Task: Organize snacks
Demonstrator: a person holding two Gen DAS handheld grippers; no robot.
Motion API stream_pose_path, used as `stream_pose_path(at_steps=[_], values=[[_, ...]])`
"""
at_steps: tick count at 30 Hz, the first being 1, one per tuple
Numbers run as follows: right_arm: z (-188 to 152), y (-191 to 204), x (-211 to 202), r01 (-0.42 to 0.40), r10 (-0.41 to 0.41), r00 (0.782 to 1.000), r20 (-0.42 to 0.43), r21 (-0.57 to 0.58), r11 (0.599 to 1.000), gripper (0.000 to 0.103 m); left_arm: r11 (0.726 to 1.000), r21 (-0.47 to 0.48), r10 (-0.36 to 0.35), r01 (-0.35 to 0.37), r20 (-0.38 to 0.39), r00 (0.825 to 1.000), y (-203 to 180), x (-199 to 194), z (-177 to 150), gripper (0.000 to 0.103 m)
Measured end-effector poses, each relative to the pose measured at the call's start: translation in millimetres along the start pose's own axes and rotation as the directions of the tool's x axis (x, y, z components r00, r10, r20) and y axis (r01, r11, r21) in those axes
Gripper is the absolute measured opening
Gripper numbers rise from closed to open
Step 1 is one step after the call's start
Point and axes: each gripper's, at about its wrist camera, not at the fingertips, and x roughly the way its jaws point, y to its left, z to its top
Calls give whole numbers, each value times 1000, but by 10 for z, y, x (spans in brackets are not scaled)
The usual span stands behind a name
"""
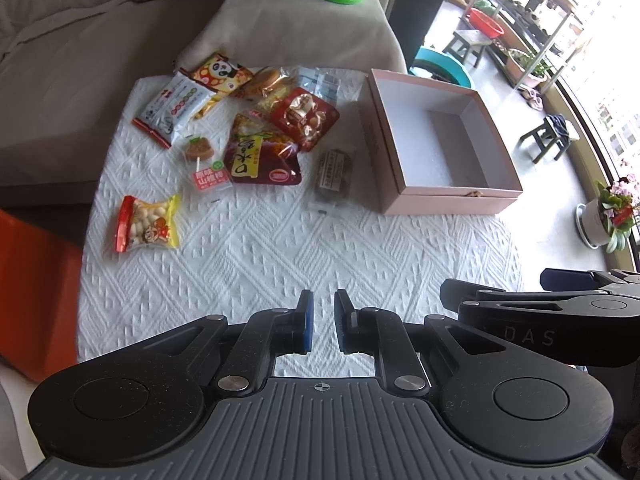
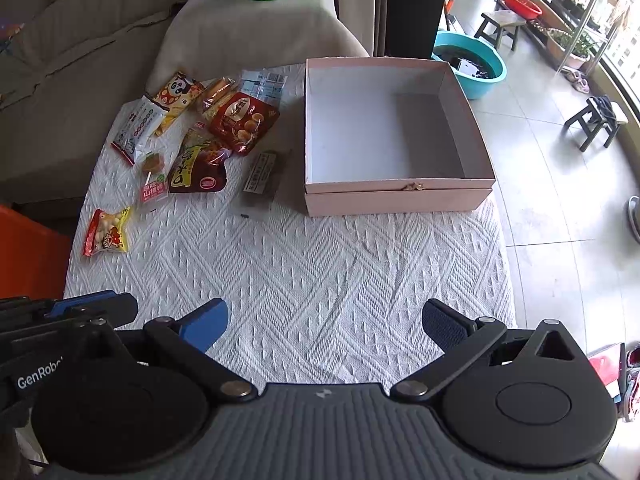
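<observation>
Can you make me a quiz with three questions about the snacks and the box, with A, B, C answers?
1. Where are the snack packets lying?
A. inside the box
B. on the white cloth, left of the box
C. on the floor

2. What colour is the box outside?
A. pink
B. green
C. blue

3. How is the right gripper?
A. shut on a snack
B. open, holding nothing
C. inside the box

Answers:
1 B, all packets sit on the white cloth beside the box.
2 A, its outer walls are pink.
3 B, its blue fingers stand wide apart over bare cloth.
</observation>
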Motion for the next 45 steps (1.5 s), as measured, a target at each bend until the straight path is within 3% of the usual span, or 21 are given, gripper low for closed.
stream_pose_path(at_steps=[45], values=[[2, 113, 94, 34, -35, 999, -28, -22, 999, 103, 1000, -20, -6, 6, -19, 1000, 152, 102, 63, 15]])
